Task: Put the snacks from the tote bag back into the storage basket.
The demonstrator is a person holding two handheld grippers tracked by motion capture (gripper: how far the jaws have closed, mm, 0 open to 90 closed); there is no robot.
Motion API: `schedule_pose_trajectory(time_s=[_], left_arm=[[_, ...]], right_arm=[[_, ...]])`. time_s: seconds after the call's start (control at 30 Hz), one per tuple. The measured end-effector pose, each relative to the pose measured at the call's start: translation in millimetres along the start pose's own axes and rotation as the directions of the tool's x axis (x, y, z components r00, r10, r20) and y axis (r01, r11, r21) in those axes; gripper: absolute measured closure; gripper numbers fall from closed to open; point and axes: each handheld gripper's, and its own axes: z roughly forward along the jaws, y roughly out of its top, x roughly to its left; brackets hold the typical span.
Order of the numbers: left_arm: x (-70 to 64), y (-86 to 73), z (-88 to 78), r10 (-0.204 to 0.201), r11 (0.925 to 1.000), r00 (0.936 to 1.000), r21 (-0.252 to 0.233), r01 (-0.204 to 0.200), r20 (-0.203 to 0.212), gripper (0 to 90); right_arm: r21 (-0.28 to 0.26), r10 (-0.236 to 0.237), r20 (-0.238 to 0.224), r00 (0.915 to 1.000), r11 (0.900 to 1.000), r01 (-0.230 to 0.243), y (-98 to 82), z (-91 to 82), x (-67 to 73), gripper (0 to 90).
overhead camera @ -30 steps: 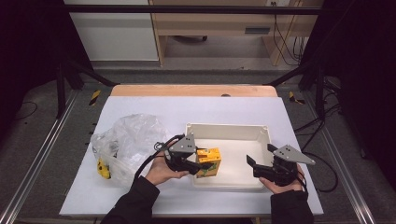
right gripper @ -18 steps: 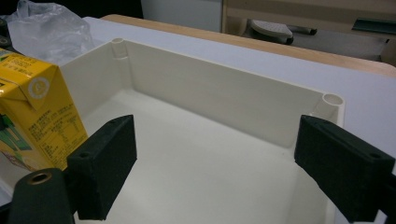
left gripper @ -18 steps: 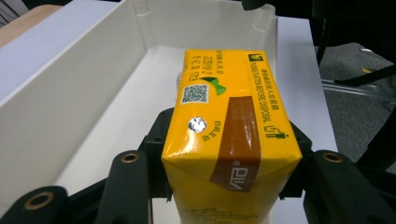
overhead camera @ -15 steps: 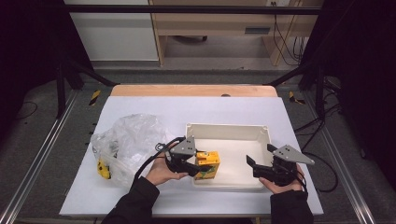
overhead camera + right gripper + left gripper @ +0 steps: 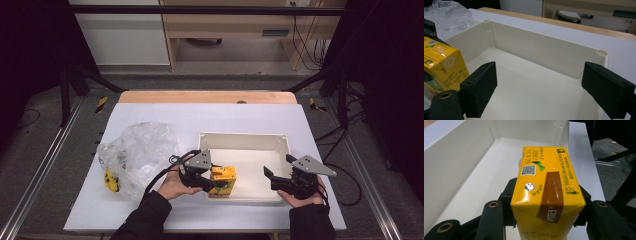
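Left claw [image 5: 216,181] pinches the yellow carton [image 5: 223,181] at the tray's [image 5: 245,138] near-left corner, by the tabletop's [image 5: 220,115] near edge; the right claw [image 5: 275,176] waits spread. Left gripper view: pads flank the carton [image 5: 546,195]. Right gripper view: bare tray floor [image 5: 536,92], so I'd lower it flat before releasing.

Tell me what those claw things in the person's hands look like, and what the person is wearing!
Each black two-jaw gripper, left and right, carries a grey three-cornered plate on top. The jaws end in blocky black pads. A thin black cable trails from the left one. The person wears dark long sleeves.
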Motion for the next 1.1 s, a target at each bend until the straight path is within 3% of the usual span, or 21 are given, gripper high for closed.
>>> schedule_pose_trajectory(time_s=[0.47,0.8,1.0,1.1], left_arm=[[1.8,-4.4,0.9,0.019,0.9996,0.9998,0.022,-0.018,-0.009,49.7],[2.4,-6.7,-0.7,-0.017,0.9993,0.9996,0.032,0.017,-0.021,47.6],[0.2,-3.3,-5.3,-0.050,0.9979,0.9968,0.037,0.053,-0.062,40.6],[-2.2,0.2,-12.0,-0.071,0.9974,0.9947,0.003,0.071,-0.074,37.2]], right_arm=[[0.002,-0.001,0.001,1.0000,1.000,0.001,-0.6,0.5,-0.5,13.3],[0.004,-0.002,0.003,1.0000,1.000,0.002,-0.9,0.7,-0.6,13.3],[0.000,0.005,0.005,1.0000,1.000,-0.005,-0.9,-0.1,-2.1,13.3],[-0.005,0.008,0.008,0.9999,1.000,-0.008,-0.7,-1.5,-3.3,13.3]])
